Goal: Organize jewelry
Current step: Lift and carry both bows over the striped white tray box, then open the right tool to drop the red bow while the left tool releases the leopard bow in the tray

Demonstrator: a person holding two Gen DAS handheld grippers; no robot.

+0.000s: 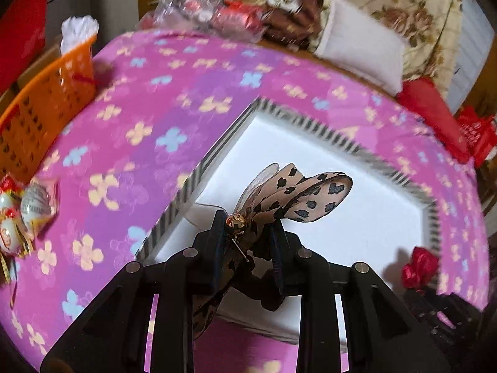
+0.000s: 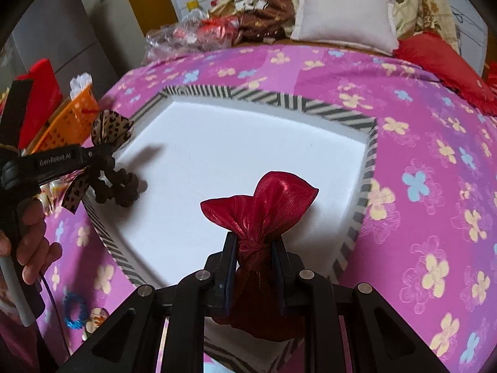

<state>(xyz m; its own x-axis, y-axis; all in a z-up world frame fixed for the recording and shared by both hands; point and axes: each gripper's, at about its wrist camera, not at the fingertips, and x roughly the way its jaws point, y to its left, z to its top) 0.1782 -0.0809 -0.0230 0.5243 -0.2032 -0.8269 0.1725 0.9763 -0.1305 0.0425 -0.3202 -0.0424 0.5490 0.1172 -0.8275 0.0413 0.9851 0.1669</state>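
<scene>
My left gripper (image 1: 248,220) is shut on a leopard-print bow hair tie (image 1: 298,192) with a gold bead, held above the near left corner of a white tray (image 1: 357,227) with a striped rim. In the right wrist view the same bow (image 2: 113,127) and its dark scrunchie loop (image 2: 119,186) hang from the left gripper (image 2: 99,152) over the tray's left edge. My right gripper (image 2: 252,245) is shut on the tied neck of a shiny red pouch (image 2: 264,205), above the near side of the white tray (image 2: 248,143). The pouch (image 1: 419,267) also shows at the right of the left wrist view.
The tray lies on a pink flowered bedspread (image 2: 419,161). An orange basket (image 1: 40,112) stands at the left edge, with wrapped trinkets (image 1: 28,208) near it. A blue beaded bracelet (image 2: 74,310) lies at the near left. A white pillow (image 2: 344,15), red cloth (image 2: 444,62) and crinkled wrappers (image 1: 211,9) lie behind.
</scene>
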